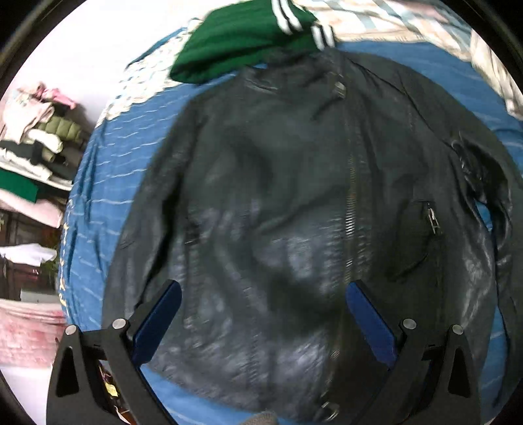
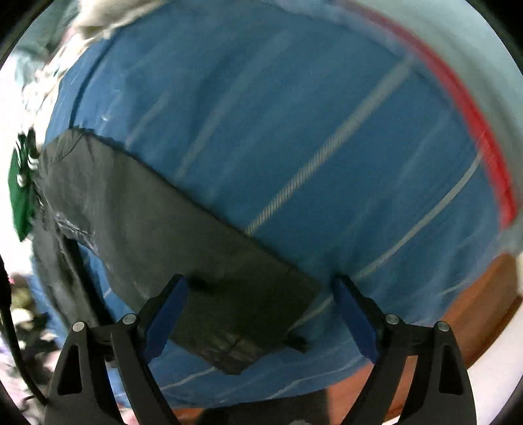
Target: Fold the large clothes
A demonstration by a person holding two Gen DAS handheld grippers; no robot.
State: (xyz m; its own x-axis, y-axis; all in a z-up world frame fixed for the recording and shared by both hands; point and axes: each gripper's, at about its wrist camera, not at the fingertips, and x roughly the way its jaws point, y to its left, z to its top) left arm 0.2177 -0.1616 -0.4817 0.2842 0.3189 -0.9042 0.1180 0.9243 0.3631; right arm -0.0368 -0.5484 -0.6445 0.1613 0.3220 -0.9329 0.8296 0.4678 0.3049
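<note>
A black leather jacket (image 1: 287, 196) lies spread front-up on a blue striped bedcover (image 1: 108, 183), zipper running down its middle. My left gripper (image 1: 263, 291) is open and empty above the jacket's lower body. In the right wrist view one jacket sleeve (image 2: 157, 235) stretches out over the bedcover (image 2: 294, 130), its cuff (image 2: 248, 336) between the fingers. My right gripper (image 2: 260, 284) is open and empty just above that cuff.
A folded green garment with white stripes (image 1: 248, 39) lies at the jacket's collar. Pale bedding (image 1: 408, 23) is bunched at the bed's far side. Stacked clothes (image 1: 36, 137) fill shelves on the left. A wooden floor (image 2: 483, 314) shows beyond the bed's edge.
</note>
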